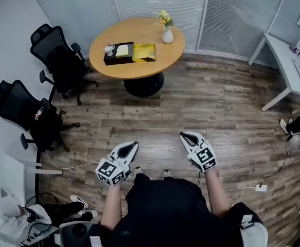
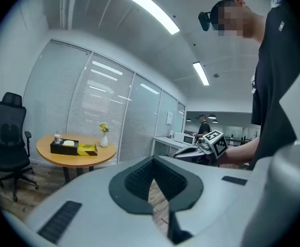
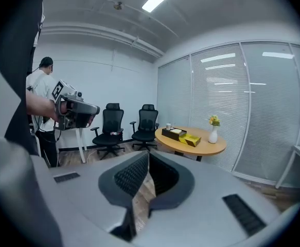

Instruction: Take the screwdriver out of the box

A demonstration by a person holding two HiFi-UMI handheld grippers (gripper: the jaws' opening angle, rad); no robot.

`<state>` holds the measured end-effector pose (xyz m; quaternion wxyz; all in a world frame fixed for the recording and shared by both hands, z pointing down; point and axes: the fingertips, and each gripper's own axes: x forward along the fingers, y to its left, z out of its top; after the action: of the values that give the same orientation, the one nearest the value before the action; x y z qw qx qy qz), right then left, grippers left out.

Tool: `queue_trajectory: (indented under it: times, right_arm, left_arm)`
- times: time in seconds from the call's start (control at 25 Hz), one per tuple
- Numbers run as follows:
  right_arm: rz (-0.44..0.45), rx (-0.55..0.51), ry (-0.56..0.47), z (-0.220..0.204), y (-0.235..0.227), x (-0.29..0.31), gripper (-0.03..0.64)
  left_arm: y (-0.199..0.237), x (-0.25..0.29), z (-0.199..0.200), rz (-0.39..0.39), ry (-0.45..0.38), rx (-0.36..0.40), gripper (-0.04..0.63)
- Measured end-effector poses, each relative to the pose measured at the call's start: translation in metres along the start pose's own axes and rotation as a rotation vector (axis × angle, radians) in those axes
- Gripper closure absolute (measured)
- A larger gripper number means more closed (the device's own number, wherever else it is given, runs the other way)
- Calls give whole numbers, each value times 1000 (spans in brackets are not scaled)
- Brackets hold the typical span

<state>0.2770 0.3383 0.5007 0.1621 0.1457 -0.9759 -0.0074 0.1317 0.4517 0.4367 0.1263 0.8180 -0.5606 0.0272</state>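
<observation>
The black box (image 1: 120, 53) on the round table (image 1: 145, 32) (far off) is too small to show its contents

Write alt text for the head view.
A person on a wood floor holds the left gripper and right gripper, both shut and empty. Ahead, a round table carries a box and a flower vase; two black chairs stand at left.

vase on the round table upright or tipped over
Upright: the vase stands on its base on the round table, with the flowers rising from its neck.
</observation>
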Motion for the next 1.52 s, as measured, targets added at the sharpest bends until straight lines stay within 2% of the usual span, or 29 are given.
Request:
queue_trajectory:
  times: [0.4, 0.68, 0.88, 1.04, 1.28, 1.52]
  right_arm:
    - [13, 14, -59, 18, -3, 2, 607]
    - [75, 5, -34, 8, 16, 18, 607]
    - [87, 24, -17, 13, 19, 38, 607]
    - [90, -12, 10, 25, 13, 67, 607]
    - [46, -1, 12, 45, -1, 101, 607]
    - [7, 1, 28, 55, -18, 140, 607]
  left_arm:
    - [1, -2, 8, 44, 0, 11, 589]
    - [5, -6, -5, 58, 42, -7, 589]
    - [30, 1, -2, 41, 39, -22, 589]
    - [61, 11, 9, 16, 21, -23, 589]
    - [108, 23, 16, -19, 2, -51, 589]
    - [149, 40, 30, -80, -15, -47, 589]
